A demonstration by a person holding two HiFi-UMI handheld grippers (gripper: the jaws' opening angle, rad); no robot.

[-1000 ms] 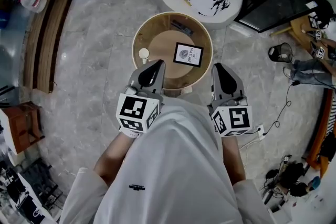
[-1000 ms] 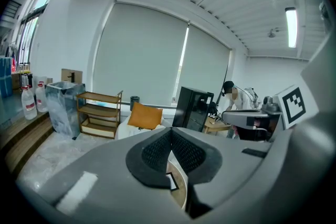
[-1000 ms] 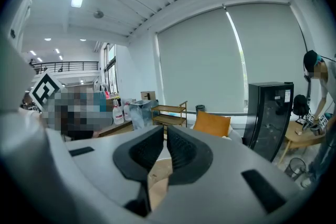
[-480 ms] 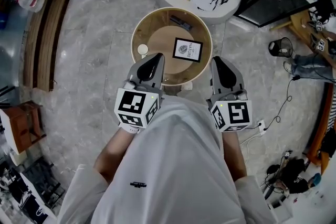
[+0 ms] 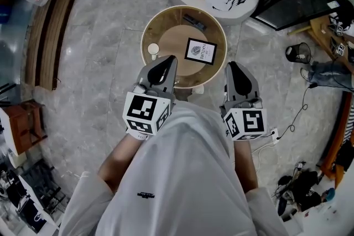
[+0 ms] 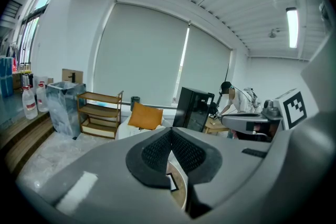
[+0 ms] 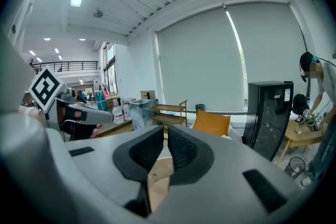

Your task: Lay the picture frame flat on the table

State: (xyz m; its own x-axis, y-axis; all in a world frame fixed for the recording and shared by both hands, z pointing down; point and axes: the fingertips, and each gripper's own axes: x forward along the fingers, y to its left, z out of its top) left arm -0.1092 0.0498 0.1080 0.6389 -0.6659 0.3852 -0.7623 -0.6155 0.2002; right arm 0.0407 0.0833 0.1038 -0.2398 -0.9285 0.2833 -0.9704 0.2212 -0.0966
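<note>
Okay, the picture frame [image 5: 200, 51] is lying flat, face up, a little right of centre on the round wooden bench [image 5: 148, 36]. My left hand-held gripper [image 5: 167, 61] hangs over the bench's near rim, jaws clenched together on nothing. My right hand-held gripper [image 5: 233, 66] sits just off the bench's near right edge, also clenched and empty. A small white round thing [image 5: 153, 49] rests on the bench's left side, and a dark object [image 5: 194, 22] lies by its far rim.

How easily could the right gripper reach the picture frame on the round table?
Probably easily: the right gripper, shut and empty, is beside the near rim of the table, and nothing stands between it and the picture frame.
</note>
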